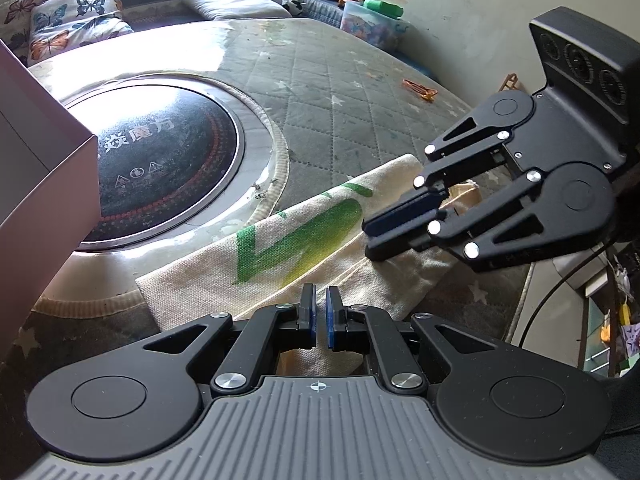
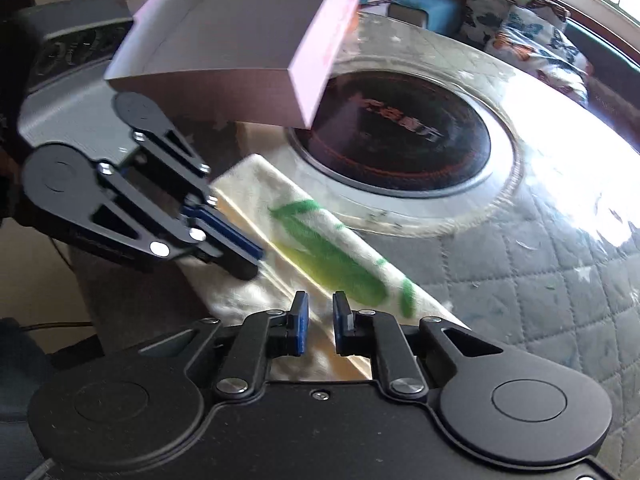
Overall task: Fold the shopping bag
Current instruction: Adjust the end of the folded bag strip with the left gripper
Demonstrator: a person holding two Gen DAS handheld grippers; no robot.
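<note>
The shopping bag (image 1: 280,240) (image 2: 340,248) is cream canvas with a green print. It lies folded into a long strip on the quilted table cover. My left gripper (image 1: 319,304) (image 2: 252,264) is shut, its tips down on the bag's near edge, and I see no fabric between the pads. My right gripper (image 2: 320,312) (image 1: 370,238) hovers low over the strip's other end, near a loose handle strap (image 1: 464,196). Its jaws stand a narrow gap apart, and only the bag below shows through the gap.
A round black induction hob (image 1: 160,168) (image 2: 400,128) is set in the table just beyond the bag. A pink open box (image 1: 36,160) (image 2: 240,40) stands beside the hob. An orange clip (image 1: 420,90) lies far out on the quilted cover (image 1: 340,100).
</note>
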